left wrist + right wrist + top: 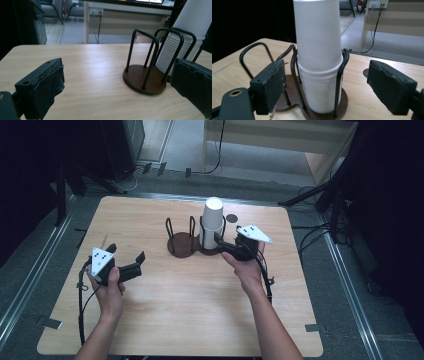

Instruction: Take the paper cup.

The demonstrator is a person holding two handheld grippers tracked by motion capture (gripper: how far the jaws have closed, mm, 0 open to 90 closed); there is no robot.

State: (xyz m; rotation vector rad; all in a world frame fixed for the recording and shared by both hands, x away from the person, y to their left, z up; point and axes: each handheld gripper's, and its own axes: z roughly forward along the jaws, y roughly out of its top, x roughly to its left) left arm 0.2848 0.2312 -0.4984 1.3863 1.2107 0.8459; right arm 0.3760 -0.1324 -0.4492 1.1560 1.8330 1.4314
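White paper cups [318,62], stacked upside down with ribbed rims nested, stand upright in the right bay of a dark wire holder [192,242] at the table's [175,320] twelve o'clock, right gripper [223,245] wide beside them, left gripper [131,260] wide at eight o'clock.

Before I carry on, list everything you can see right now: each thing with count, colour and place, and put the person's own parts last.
Table: one, light wood, under everything.
Cup holder: one, dark brown double base with black wire hoops, centre of the table toward the far edge; left bay holds nothing.
Stack of paper cups: one stack, white, upside down in the holder's right bay.
Dark round mark: one, on the table behind the cups.
Left gripper: one, black with a grey plate, open, above the table's left side, apart from the holder.
Right gripper: one, black, open, its fingers either side of the cup stack.
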